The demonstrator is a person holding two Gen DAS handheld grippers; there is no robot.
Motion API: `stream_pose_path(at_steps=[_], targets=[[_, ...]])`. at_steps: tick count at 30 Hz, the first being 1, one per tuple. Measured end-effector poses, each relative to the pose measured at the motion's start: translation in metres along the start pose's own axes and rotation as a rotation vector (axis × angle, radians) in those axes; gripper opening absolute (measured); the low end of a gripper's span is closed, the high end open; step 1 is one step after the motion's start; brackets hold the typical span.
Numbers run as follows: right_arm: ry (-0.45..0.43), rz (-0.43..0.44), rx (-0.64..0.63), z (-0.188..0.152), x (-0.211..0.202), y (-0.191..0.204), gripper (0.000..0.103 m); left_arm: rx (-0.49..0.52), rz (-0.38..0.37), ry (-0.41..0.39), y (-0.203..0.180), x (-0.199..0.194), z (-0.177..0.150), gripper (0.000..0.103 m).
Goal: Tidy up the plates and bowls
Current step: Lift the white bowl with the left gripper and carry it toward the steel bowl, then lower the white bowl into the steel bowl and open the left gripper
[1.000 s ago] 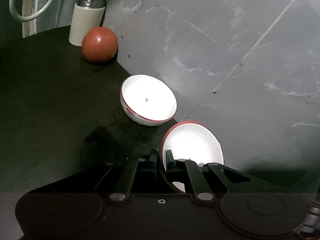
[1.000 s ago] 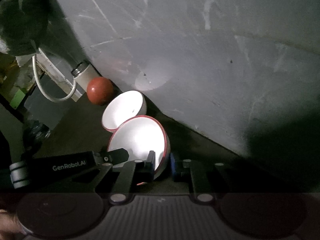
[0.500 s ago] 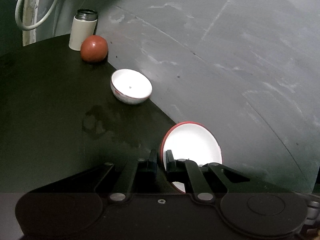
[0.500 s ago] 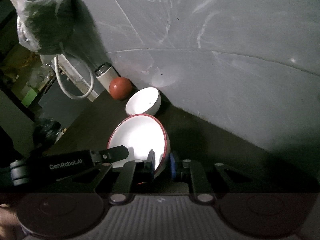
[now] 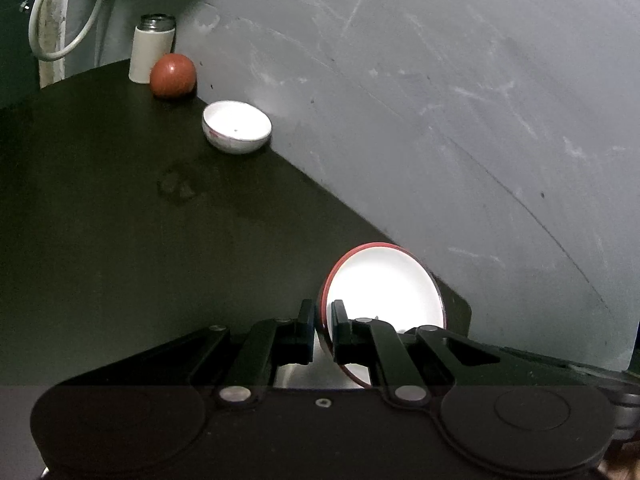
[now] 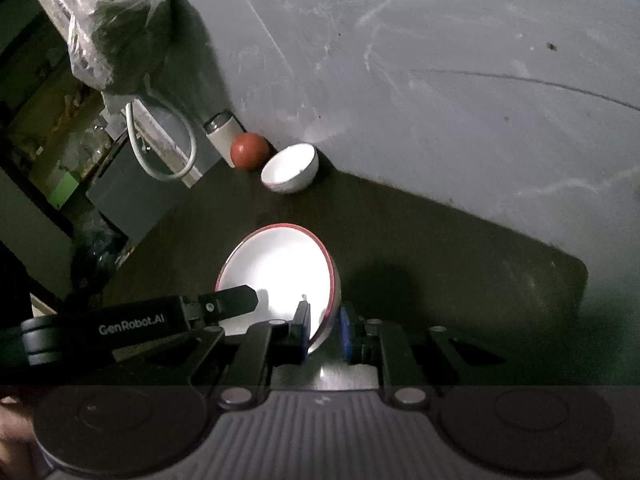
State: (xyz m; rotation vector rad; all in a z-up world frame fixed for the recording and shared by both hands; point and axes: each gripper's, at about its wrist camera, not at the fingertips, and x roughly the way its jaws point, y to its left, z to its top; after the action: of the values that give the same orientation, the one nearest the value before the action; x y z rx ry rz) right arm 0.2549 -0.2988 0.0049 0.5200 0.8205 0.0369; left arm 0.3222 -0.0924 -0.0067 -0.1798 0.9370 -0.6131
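Now, up close, the left gripper (image 5: 322, 322) pinches the red-rimmed bowl's (image 5: 384, 280) rim, jaws nearly closed on it. The right gripper (image 6: 324, 330) straddles the opposite rim, jaws parted with a gap, not clamped. Bowl sits near the dark table's (image 5: 100, 220) right end. Farther off by the wall: white bowl (image 5: 237, 126), ball (image 5: 173, 76), flask (image 5: 153, 54).

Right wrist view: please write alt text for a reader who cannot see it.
The right gripper straddles the rim of a red-rimmed white bowl over a dark table, while the left gripper grips the bowl's other side. Further back, a smaller white bowl, a red ball and a white cylinder stand by the grey wall.
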Motion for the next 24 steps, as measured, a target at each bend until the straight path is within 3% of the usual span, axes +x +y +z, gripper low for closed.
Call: stream_pose_path(at_steps=[10, 24], targets=[[0.053, -0.025, 0.006, -0.033, -0.017, -0.007, 0.017, 0.002, 0.011, 0.057, -0.005, -0.007, -0.027, 0.008], [0.12, -0.068, -0.026, -0.036, -0.008, -0.002, 0.017, -0.033, 0.06, 0.109, -0.005, 0.0, -0.033, 0.009]])
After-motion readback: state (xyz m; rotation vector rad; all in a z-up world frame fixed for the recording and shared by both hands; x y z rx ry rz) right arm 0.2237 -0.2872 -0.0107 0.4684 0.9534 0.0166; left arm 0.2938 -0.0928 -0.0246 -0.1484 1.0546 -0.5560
